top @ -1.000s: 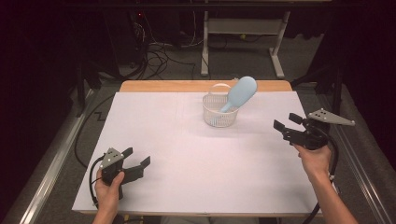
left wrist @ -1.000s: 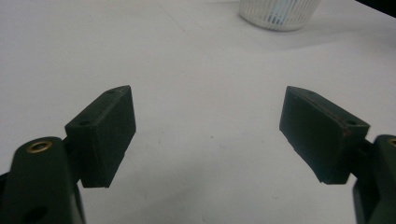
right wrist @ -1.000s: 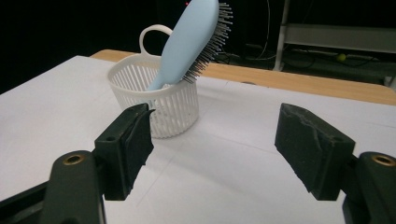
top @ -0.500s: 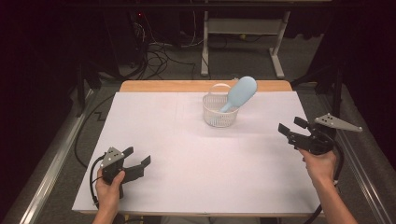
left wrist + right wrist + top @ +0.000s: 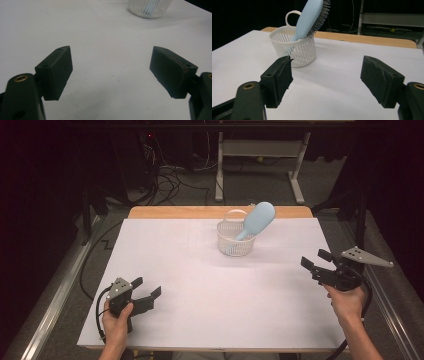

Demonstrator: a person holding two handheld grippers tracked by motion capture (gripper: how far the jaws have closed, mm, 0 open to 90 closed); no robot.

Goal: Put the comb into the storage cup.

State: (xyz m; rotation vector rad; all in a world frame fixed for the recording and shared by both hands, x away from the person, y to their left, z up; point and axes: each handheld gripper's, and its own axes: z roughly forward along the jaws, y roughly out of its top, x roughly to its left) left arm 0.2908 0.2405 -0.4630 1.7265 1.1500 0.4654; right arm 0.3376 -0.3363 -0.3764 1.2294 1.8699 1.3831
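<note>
A: Dark room behind; cables on the floor [image 5: 165, 180] past the far edge. White surface [image 5: 200, 290] fills the middle, wooden strip at its far side.

B: Left side?

A: Left gripper [image 5: 145, 292] at the near-left corner, held low over the surface, fingers [image 5: 56, 72] spread wide, nothing between them.

B: Centre?

A: White slatted basket [image 5: 235, 240] stands toward the far edge, slightly right of centre. Light blue hairbrush [image 5: 257, 219] stands in it handle down, head leaning right over the rim, bristles [image 5: 320, 17] visible in the right gripper view.

B: Right side?

A: Right gripper [image 5: 317, 262] at the right edge, well apart from the basket. Its fingers [image 5: 380, 78] have just been opening and are wide, holding nothing.
</note>
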